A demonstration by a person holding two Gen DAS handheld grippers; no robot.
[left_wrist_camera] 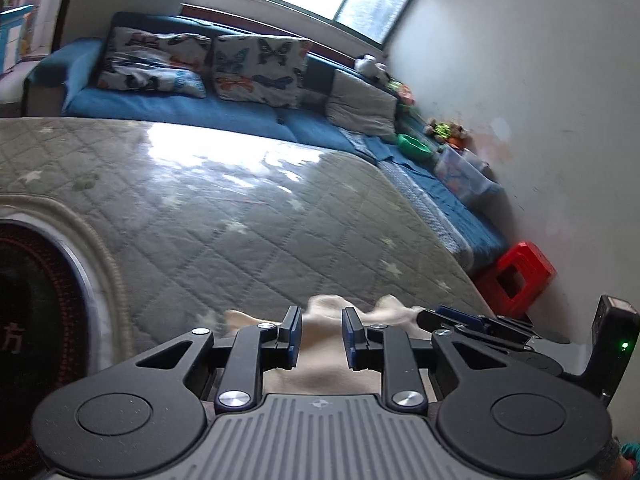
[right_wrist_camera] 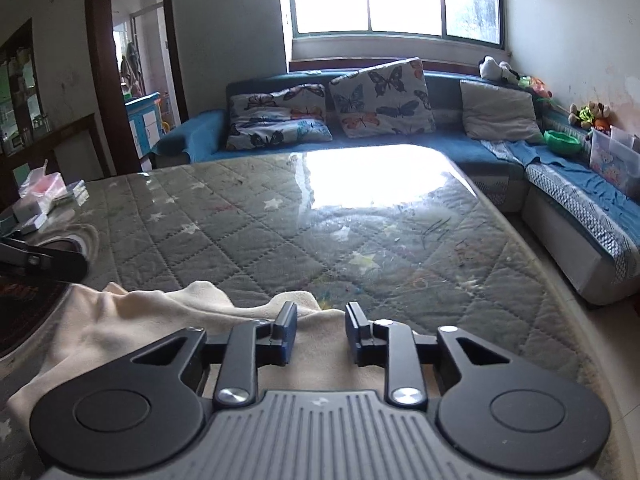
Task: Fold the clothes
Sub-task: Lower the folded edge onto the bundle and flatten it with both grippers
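Note:
A cream-coloured garment (right_wrist_camera: 132, 320) lies crumpled on the quilted grey table (right_wrist_camera: 280, 232) at its near edge. It also shows in the left wrist view (left_wrist_camera: 324, 356), under and ahead of the fingers. My left gripper (left_wrist_camera: 318, 336) is open, low over the garment, with cloth showing in the gap between its jaws. My right gripper (right_wrist_camera: 320, 334) is open above the garment's right part. The right gripper also appears at the right in the left wrist view (left_wrist_camera: 480, 326). Part of the left gripper shows at the left edge of the right wrist view (right_wrist_camera: 36, 260).
A blue corner sofa (right_wrist_camera: 440, 148) with butterfly cushions (right_wrist_camera: 384, 98) runs behind and right of the table. A round dark heater (left_wrist_camera: 36, 328) sits on the table's left. Small boxes (right_wrist_camera: 36, 204) lie at the far left. A red stool (left_wrist_camera: 516, 276) stands by the wall.

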